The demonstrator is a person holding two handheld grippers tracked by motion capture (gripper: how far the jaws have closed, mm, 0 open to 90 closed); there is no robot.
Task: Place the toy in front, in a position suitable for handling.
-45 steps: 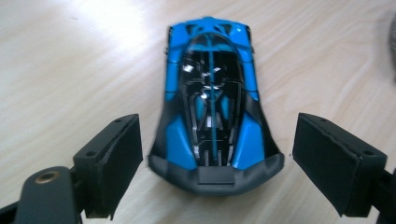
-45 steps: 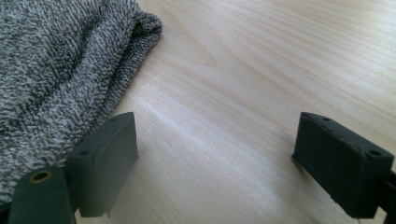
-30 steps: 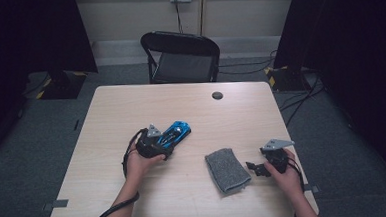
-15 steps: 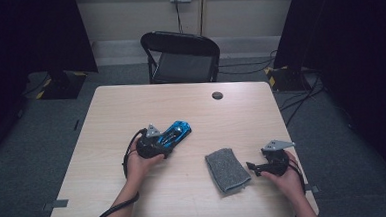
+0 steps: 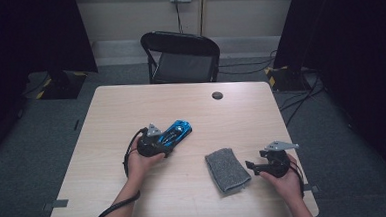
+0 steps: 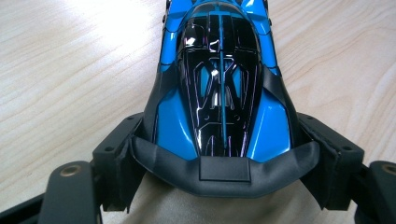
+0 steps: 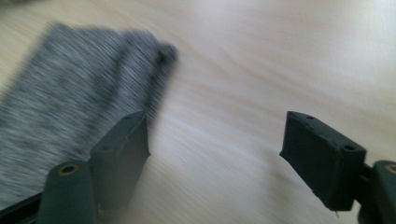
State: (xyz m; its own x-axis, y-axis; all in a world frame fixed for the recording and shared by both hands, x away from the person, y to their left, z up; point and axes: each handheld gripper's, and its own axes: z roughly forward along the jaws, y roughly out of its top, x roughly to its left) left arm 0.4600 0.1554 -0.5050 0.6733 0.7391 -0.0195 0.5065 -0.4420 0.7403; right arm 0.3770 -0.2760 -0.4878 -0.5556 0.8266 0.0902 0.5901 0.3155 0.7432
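Note:
A glossy blue and black toy car (image 5: 176,131) lies on the table left of centre. My left gripper (image 5: 163,141) is at its tail, and its jaws have just been closing. In the left gripper view the pads (image 6: 119,161) press on both sides of the car (image 6: 219,84) at its rear. A folded grey cloth (image 5: 227,169) lies at the front right. My right gripper (image 5: 250,166) hovers just right of the cloth, its jaws having just closed a little. Bare table shows between those jaws (image 7: 224,149), and the blurred cloth (image 7: 70,102) lies beside the left one.
The light wood table (image 5: 131,106) carries a small black round disc (image 5: 217,95) near its far edge. A black folding chair (image 5: 181,56) stands behind the table. Cables trail over the floor at the right.
The right hand has shifted slightly beside the cloth. The left hand and the car stay where they were.

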